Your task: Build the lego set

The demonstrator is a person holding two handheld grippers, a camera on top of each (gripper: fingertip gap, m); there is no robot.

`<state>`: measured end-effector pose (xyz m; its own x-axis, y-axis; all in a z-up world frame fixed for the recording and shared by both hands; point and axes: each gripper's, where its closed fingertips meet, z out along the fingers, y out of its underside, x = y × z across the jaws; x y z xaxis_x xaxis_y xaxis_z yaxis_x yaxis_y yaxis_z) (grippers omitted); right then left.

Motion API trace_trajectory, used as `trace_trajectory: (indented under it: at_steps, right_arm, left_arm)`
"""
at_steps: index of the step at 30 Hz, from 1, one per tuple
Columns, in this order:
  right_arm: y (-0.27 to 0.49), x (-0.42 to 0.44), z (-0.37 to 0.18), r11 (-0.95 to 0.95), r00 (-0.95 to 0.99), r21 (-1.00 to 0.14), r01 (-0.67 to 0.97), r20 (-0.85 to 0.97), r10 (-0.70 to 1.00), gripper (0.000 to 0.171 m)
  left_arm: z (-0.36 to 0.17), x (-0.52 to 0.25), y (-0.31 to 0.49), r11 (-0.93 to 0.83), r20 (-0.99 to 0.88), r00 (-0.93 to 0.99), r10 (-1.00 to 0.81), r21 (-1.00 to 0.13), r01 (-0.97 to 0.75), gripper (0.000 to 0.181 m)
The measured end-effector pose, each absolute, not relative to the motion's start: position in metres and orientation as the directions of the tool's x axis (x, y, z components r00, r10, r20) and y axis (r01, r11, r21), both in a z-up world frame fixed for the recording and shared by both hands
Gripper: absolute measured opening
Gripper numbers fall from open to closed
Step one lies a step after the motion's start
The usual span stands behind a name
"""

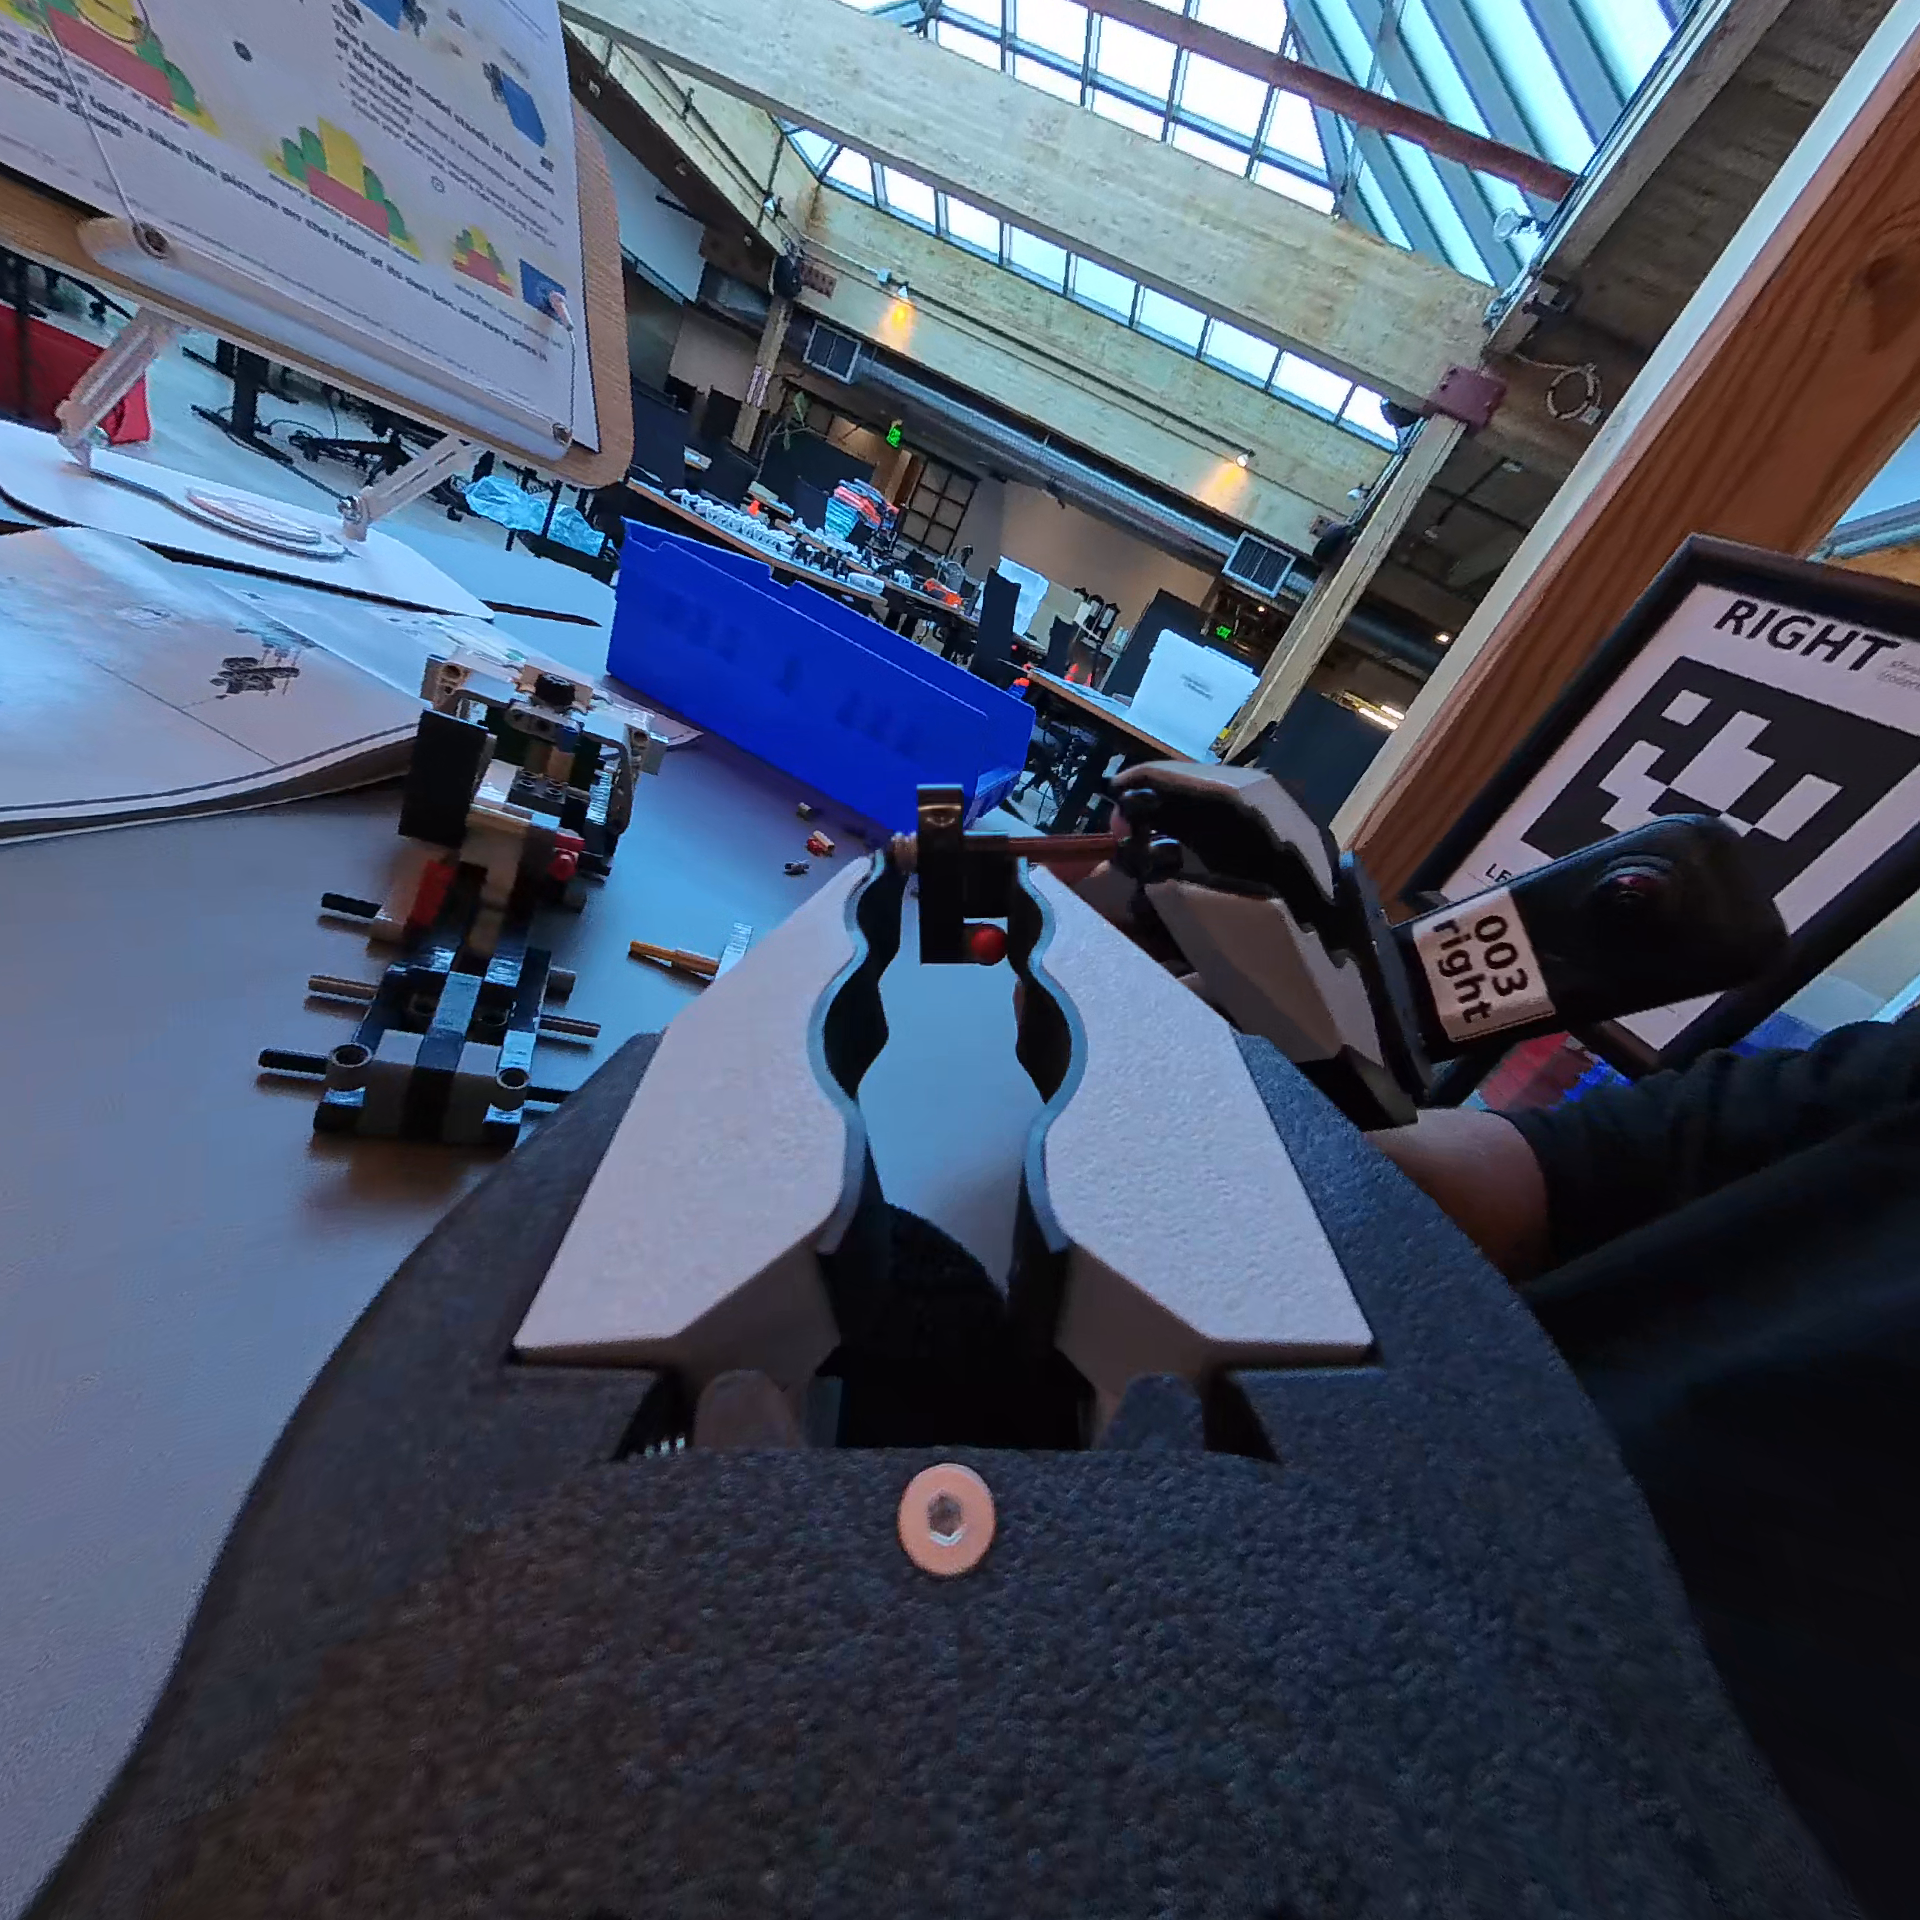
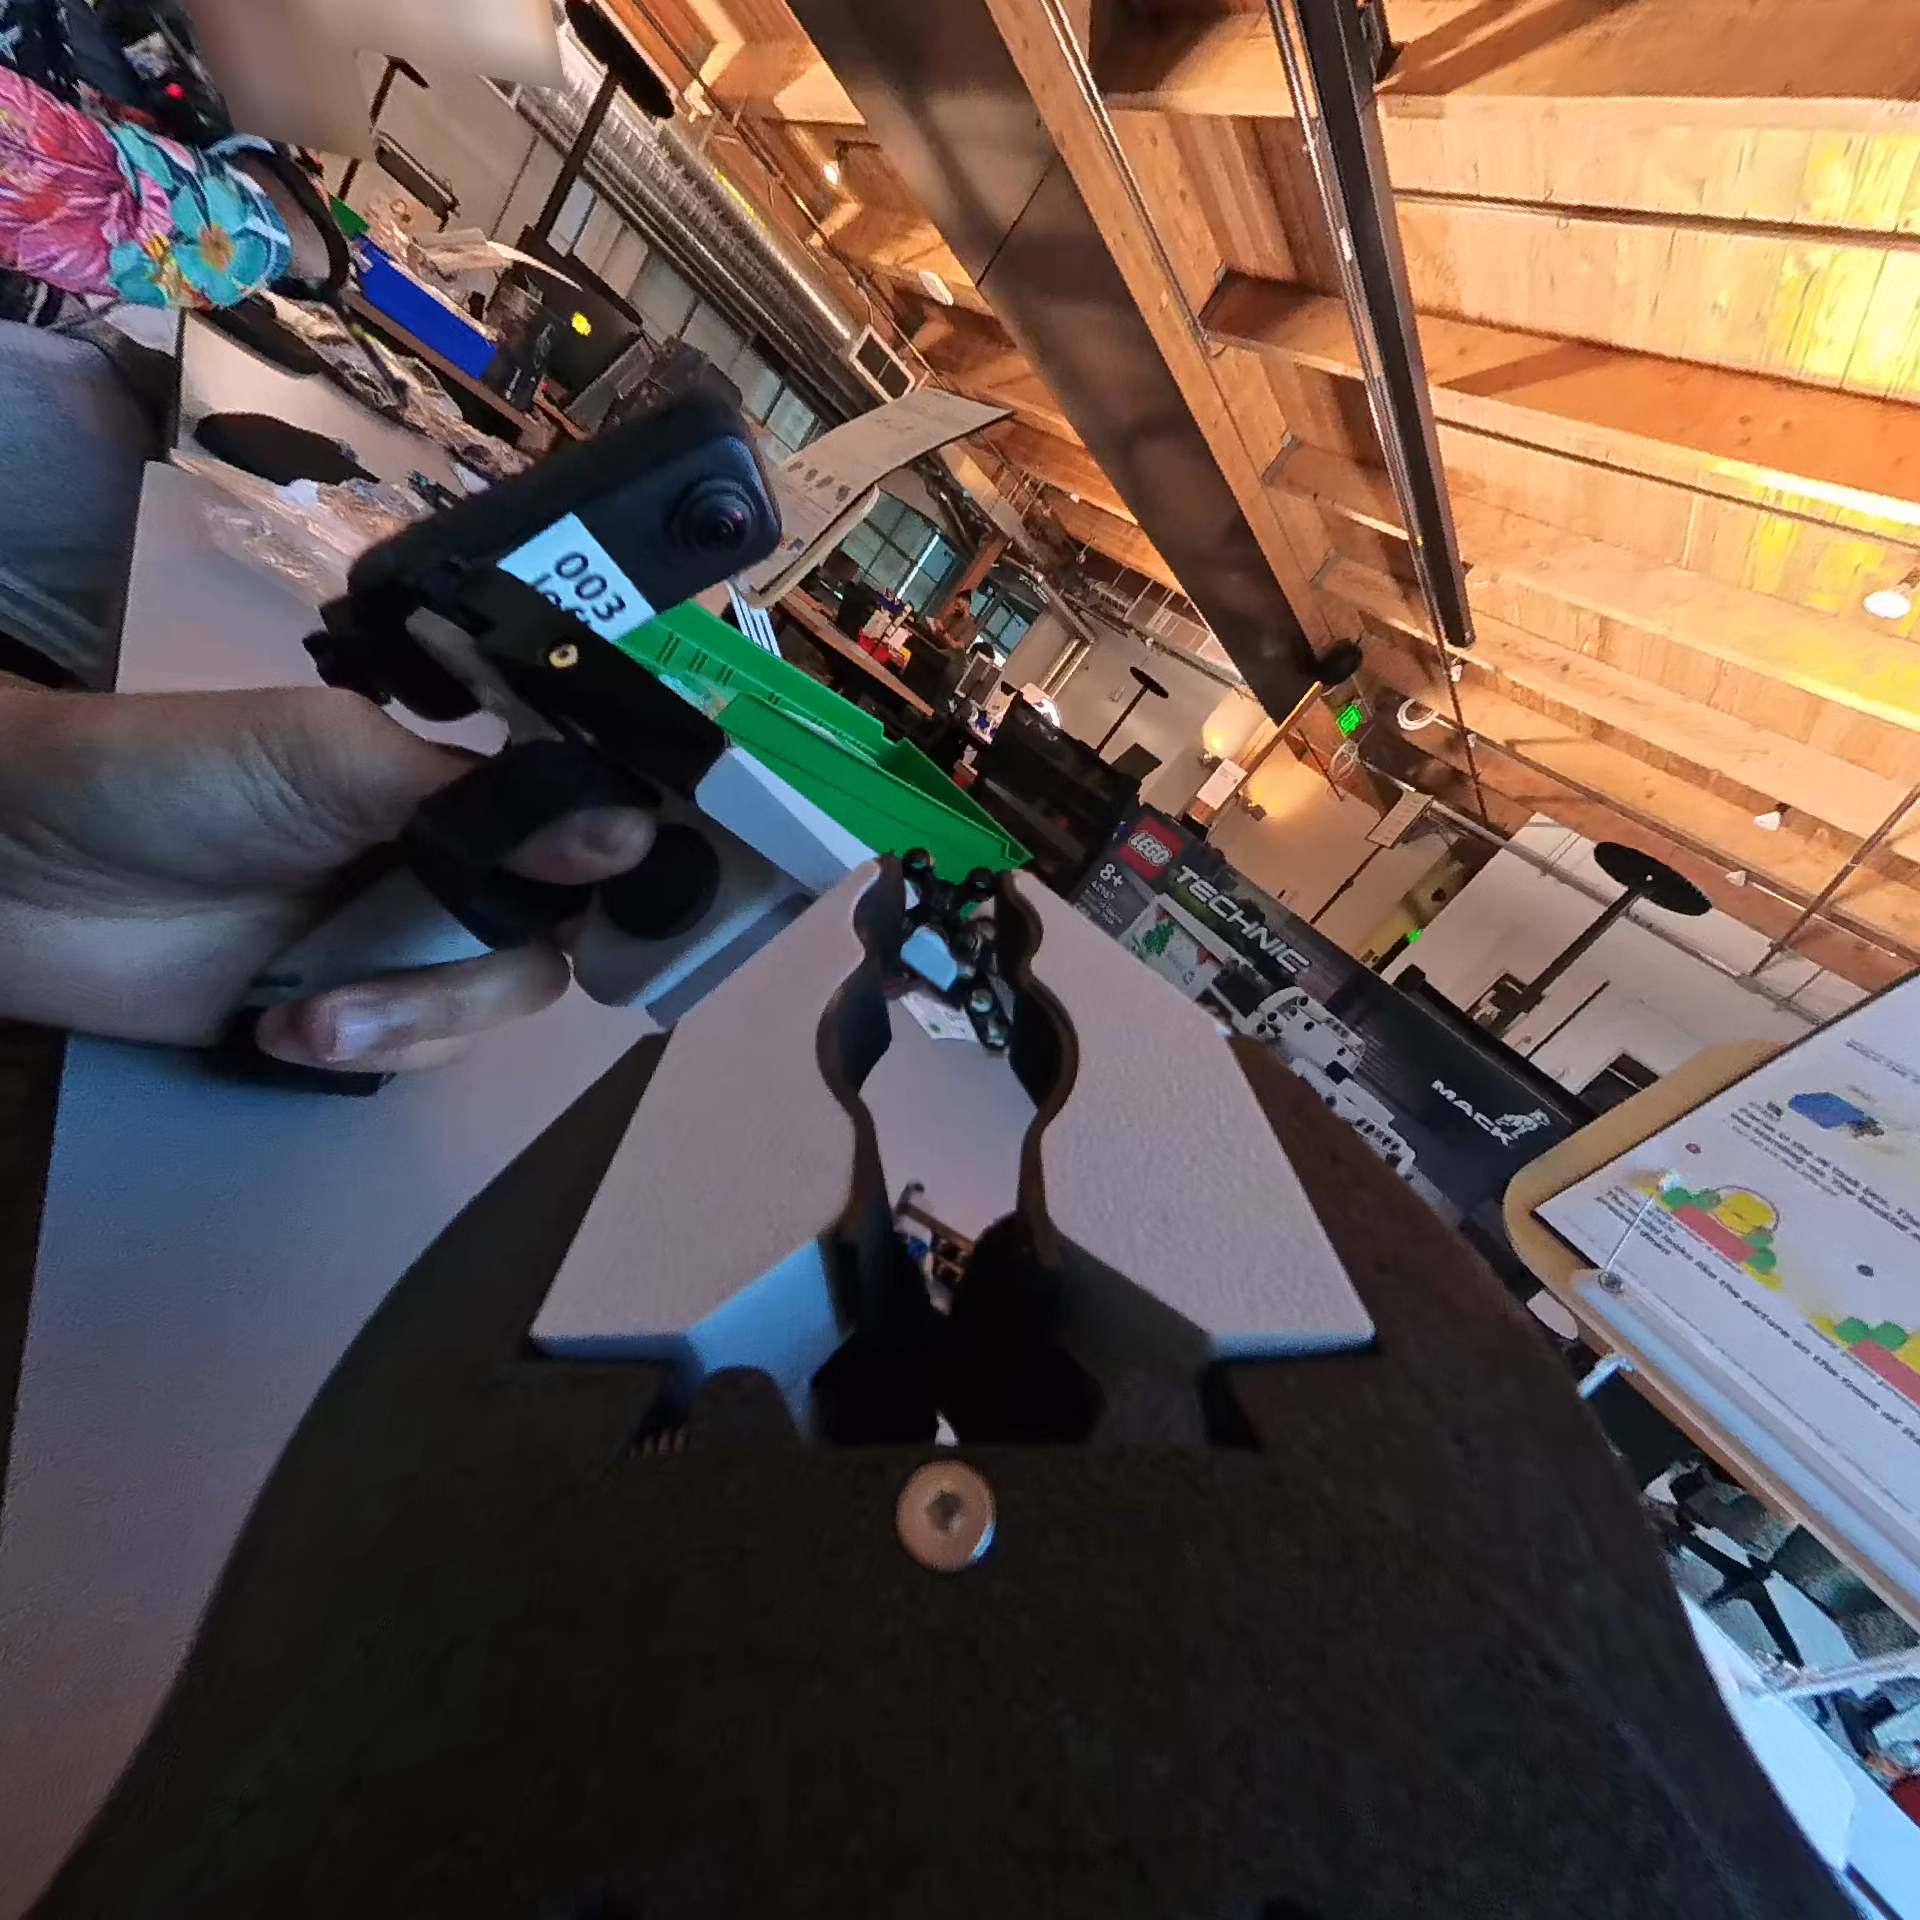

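Grey and black plastic makes up the half-built vehicle frame point(image 1: 488, 894) at the left of our bench point(image 1: 187, 1226): a low chassis of beams with dark axle pins sticking out both sides, and a taller block of grey, black and red parts rising at its far end. It reads to us as an early-to-middle stage, since no wheels, cab or body panels are on it yet. Behind it lie the open white instruction sheets point(image 1: 156, 665), and to its right a few small loose pins and a tan axle point(image 1: 673, 958) are scattered in front of the long blue plastic parts bin point(image 1: 810, 675). Moving toward the middle, our left tongs point(image 1: 961, 914) are narrowed on a small black lego beam with a red pin point(image 1: 961, 899), held upright above the bench. A dark red axle point(image 1: 1049, 847) runs from that beam to the right tongs point(image 1: 1143, 831), which come in from the right; in their own view they are closed on a small black angled connector point(image 2: 951, 925). We judge the step in hand to be joining these pieces in the air into a sub-assembly that still has to go onto the frame. Most of the build seems to remain, though the bin's contents are hidden from us.
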<state>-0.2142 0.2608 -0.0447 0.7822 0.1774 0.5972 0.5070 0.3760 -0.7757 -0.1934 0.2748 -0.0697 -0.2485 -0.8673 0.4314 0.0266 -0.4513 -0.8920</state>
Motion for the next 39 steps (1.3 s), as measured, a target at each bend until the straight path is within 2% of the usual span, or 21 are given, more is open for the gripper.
trace_trajectory:
  at_steps: [22,30,39]
  right_arm:
    - [0.278,-0.213,-0.040,0.351,0.817,-0.795,0.494,0.563,0.124,0.016]
    - [0.286,-0.218,-0.030,0.367,0.871,-0.836,0.409,0.477,0.117,0.017]
    - [0.288,-0.220,-0.031,0.384,0.853,-0.814,0.436,0.510,0.112,0.017]
  left_arm:
    - [-0.069,-0.192,0.286,-0.567,0.537,-0.248,-0.806,-0.822,0.062,0.018]
    - [-0.060,-0.194,0.289,-0.671,0.621,-0.281,-0.732,-0.728,0.140,0.017]
    - [-0.059,-0.197,0.295,-0.616,0.581,-0.208,-0.787,-0.761,0.206,0.017]
